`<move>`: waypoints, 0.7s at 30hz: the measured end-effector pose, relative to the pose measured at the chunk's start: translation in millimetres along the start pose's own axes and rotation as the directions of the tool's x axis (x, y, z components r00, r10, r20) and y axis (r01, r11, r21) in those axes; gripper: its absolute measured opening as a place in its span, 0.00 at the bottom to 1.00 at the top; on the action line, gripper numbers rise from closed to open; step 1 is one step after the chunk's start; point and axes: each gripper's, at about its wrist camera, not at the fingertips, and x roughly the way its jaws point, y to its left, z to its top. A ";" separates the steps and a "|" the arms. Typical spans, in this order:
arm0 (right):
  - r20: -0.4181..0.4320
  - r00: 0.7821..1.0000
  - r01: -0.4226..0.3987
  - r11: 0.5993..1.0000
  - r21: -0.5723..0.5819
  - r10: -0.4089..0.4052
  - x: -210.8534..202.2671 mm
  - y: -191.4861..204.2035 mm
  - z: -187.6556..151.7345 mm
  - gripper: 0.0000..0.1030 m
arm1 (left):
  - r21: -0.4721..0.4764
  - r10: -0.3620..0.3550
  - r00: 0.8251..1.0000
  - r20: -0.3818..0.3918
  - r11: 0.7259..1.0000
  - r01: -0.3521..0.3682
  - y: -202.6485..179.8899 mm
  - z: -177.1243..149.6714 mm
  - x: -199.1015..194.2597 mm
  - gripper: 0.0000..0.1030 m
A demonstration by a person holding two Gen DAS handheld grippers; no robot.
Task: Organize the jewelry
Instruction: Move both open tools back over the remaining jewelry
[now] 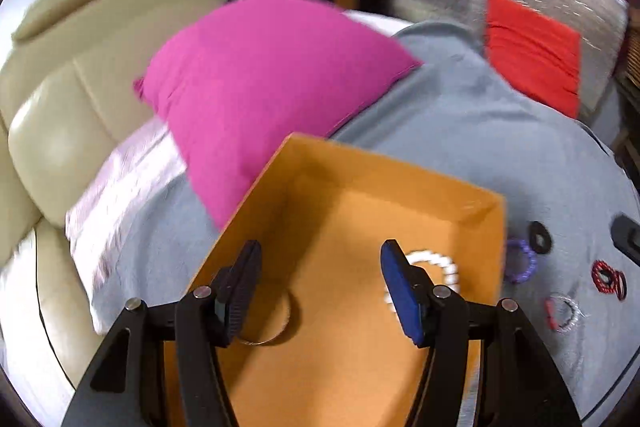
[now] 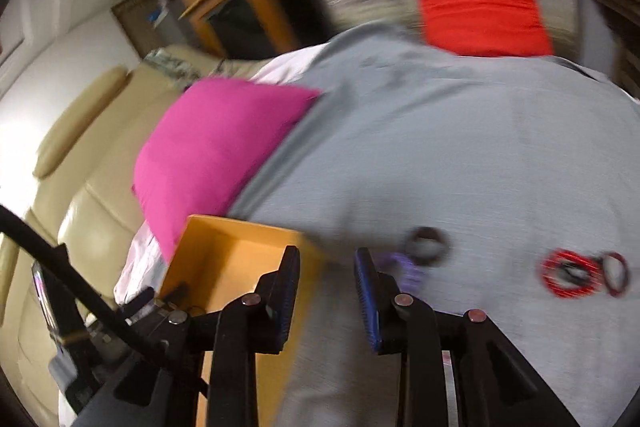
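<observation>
Already we have two pieces inside the orange box (image 1: 344, 187): a white bead bracelet (image 1: 434, 269) and a metal bangle (image 1: 276, 323). Our left gripper (image 1: 320, 291) hangs over the box floor, spread wide and empty. Our right gripper (image 2: 326, 297), also apart and empty, hovers just outside the box's right wall, near the purple bracelet (image 1: 520, 261) and black ring (image 1: 540, 237). Beyond the box lies open grey cloth (image 2: 440, 147) for reaching.
</observation>
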 end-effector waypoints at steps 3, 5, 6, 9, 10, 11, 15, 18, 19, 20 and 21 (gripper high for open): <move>0.004 0.999 0.054 0.997 0.049 -0.054 -23.5 -47.2 -10.3 0.32 | 0.065 -0.015 0.999 0.044 0.998 0.013 -23.9 -2.0 -9.7 0.61; -0.001 0.996 0.090 0.992 0.092 -0.090 -38.4 -82.6 -21.4 0.32 | 0.092 -0.048 0.997 0.065 0.995 0.042 -38.9 -4.1 -14.2 0.60; -0.005 0.994 0.108 0.986 0.125 -0.108 -45.0 -104.0 -28.7 0.32 | 0.102 -0.072 0.995 0.072 0.993 0.064 -46.8 -5.4 -16.1 0.61; -0.012 0.993 0.120 0.969 0.218 -0.120 -59.2 -151.6 -45.6 0.32 | 0.145 -0.120 0.989 0.081 0.983 0.108 -72.8 -8.8 -18.8 0.61; -0.006 0.992 0.122 0.962 0.244 -0.124 -63.1 -164.3 -49.5 0.32 | 0.162 -0.132 0.988 0.085 0.980 0.117 -81.9 -9.3 -19.5 0.61; 0.000 0.992 0.123 0.954 0.274 -0.128 -66.3 -177.4 -54.0 0.32 | 0.176 -0.143 0.986 0.091 0.976 0.125 -91.2 -11.1 -22.3 0.61; 0.023 0.989 0.130 0.917 0.378 -0.149 -76.3 -219.3 -60.5 0.31 | 0.266 -0.188 0.977 0.104 0.952 0.154 -131.6 -17.8 -26.6 0.61; 0.039 0.985 0.135 0.901 0.413 -0.165 -82.7 -238.8 -58.3 0.31 | 0.334 -0.208 0.975 0.083 0.927 0.169 -160.2 -24.1 -20.4 0.61; 0.036 0.985 0.136 0.898 0.418 -0.166 -83.2 -243.1 -59.0 0.31 | 0.345 -0.208 0.975 0.076 0.923 0.170 -165.4 -25.6 -18.9 0.61; 0.032 0.986 0.137 0.896 0.423 -0.166 -83.1 -245.6 -59.8 0.31 | 0.358 -0.207 0.976 0.068 0.918 0.170 -173.3 -28.1 -17.6 0.61; 0.020 0.986 0.139 0.892 0.430 -0.164 -80.5 -248.0 -59.9 0.31 | 0.366 -0.210 0.976 0.062 0.914 0.173 -179.0 -29.5 -17.2 0.61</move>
